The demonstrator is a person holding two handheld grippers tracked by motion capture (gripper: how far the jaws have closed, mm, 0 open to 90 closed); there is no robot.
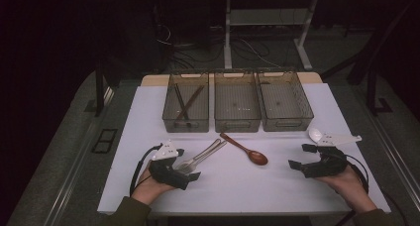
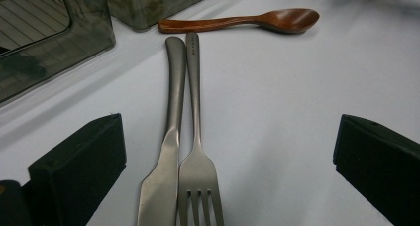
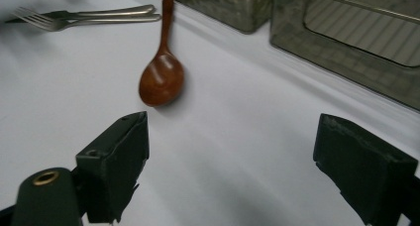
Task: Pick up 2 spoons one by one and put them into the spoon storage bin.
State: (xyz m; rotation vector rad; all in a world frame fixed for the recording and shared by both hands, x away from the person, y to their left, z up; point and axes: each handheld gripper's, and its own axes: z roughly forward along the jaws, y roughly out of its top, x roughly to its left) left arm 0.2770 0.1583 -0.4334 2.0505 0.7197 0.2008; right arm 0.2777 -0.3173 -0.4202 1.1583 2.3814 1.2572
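Note:
A metal knife (image 2: 166,151) and fork (image 2: 195,137) lie side by side on the white table, handles pointing toward the bins. My left gripper (image 1: 187,164) stands open over their blade and tine ends, a jaw on either side, touching neither. Just beyond the handles lies a brown wooden spoon (image 1: 246,150), bowl toward me. At the right my right gripper (image 1: 302,156) is open and empty, its jaws aimed left toward the wooden spoon (image 3: 161,77), which is well ahead of them.
Three clear grey bins line the back of the table: the left bin (image 1: 185,118) holds dark chopsticks (image 1: 181,103), the middle bin (image 1: 236,122) and right bin (image 1: 287,122) look empty. A small white rounded object (image 1: 314,134), perhaps a spoon, lies just beyond the right gripper.

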